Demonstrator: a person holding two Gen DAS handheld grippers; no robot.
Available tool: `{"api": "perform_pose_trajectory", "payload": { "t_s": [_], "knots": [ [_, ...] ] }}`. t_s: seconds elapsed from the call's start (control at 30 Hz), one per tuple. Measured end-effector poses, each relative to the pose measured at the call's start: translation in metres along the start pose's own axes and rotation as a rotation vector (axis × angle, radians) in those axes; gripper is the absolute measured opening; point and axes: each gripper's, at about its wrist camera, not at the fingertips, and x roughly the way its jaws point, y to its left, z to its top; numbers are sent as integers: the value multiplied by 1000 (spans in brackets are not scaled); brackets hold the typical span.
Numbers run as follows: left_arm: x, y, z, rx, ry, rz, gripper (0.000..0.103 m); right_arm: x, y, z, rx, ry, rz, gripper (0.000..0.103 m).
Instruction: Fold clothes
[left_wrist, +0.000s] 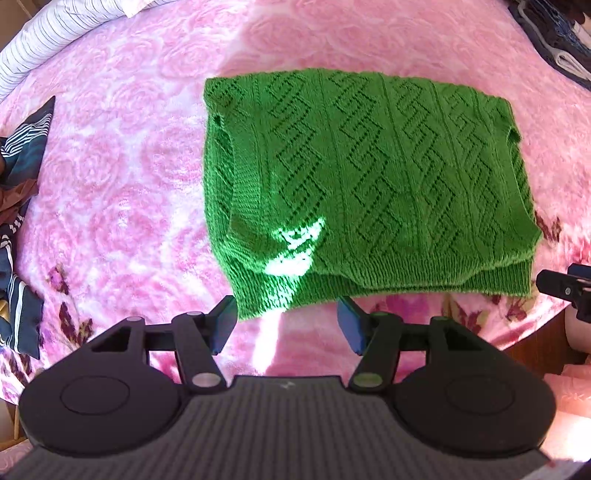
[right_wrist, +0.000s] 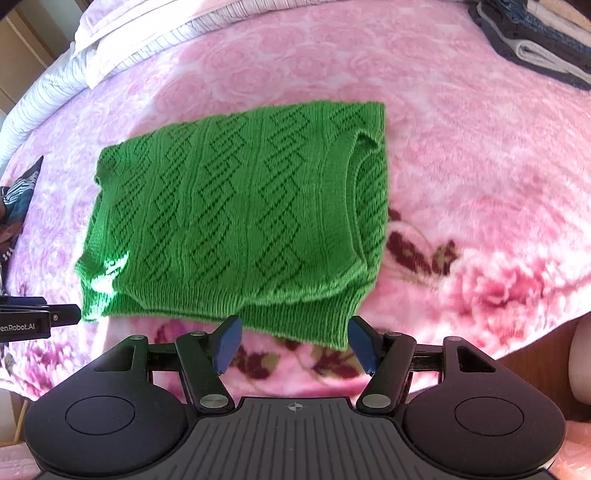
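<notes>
A green knit sweater (left_wrist: 354, 177) lies folded into a rectangle on the pink floral blanket (left_wrist: 122, 177); its ribbed hem faces me. The left gripper (left_wrist: 286, 325) hovers just off the hem's near left corner, open, with nothing between its blue pads. In the right wrist view the same sweater (right_wrist: 240, 214) shows its folded neckline on the right. The right gripper (right_wrist: 295, 343) hangs open above the hem's near right part, its pads clear of the knit. Each gripper's tip shows at the edge of the other's view: the right gripper (left_wrist: 565, 291) and the left gripper (right_wrist: 40, 317).
Striped white bedding (right_wrist: 122, 44) lies at the far left. A stack of folded dark clothes (right_wrist: 535, 40) sits at the far right. Dark striped garments (left_wrist: 18, 206) are heaped at the left edge. The bed's near edge drops to a wooden floor (right_wrist: 535, 373).
</notes>
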Motion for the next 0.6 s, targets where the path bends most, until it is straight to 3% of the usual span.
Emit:
{"api": "perform_pose_trajectory", "payload": {
  "t_s": [0.6],
  "knots": [
    [8, -11, -9, 36, 25, -7, 56, 6, -15, -1, 51, -13, -1, 61]
  ]
}}
